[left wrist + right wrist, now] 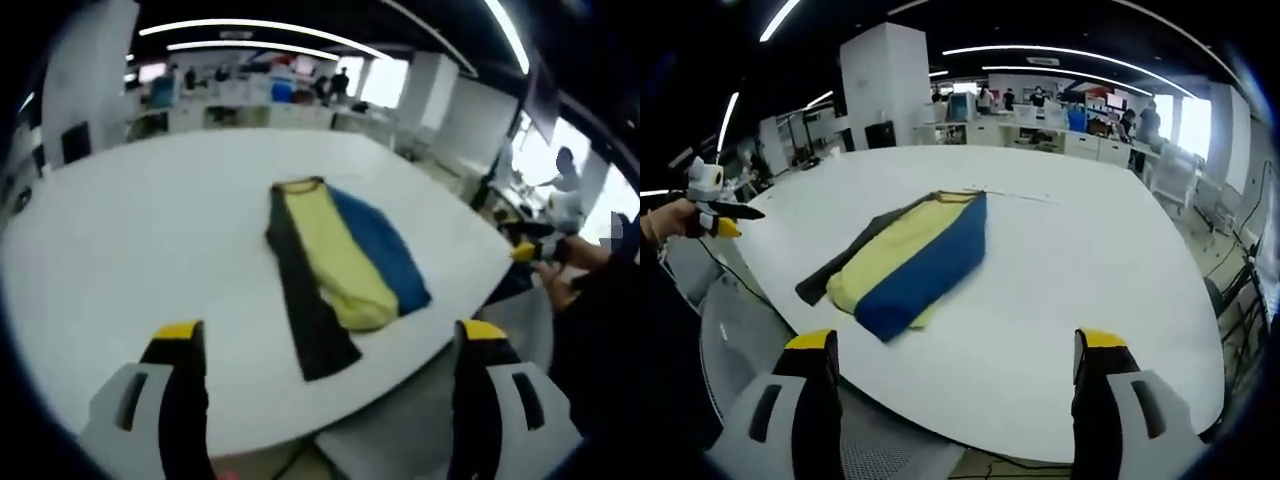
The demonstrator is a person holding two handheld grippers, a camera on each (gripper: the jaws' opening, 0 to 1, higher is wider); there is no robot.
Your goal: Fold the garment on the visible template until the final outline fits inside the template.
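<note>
A folded garment [340, 262] in black, yellow and blue bands lies long and narrow on the round white table [150, 230]. In the right gripper view the garment [912, 255] shows its blue side nearest, with black cloth sticking out at its left end. My left gripper [330, 335] hovers over the near table edge, short of the garment, jaws wide open and nothing between them. My right gripper [955, 345] is likewise open and bare at its own side of the table [1090, 260]. Each gripper also appears small in the other's view, hand-held off the table: right gripper [530, 250], left gripper [718, 222].
A thin dark line [1015, 195] runs on the table from the garment's far end. Grey chairs stand below the table edge [400, 445], [740, 345]. Beyond the table are desks, a white pillar [885, 85] and people [565, 185].
</note>
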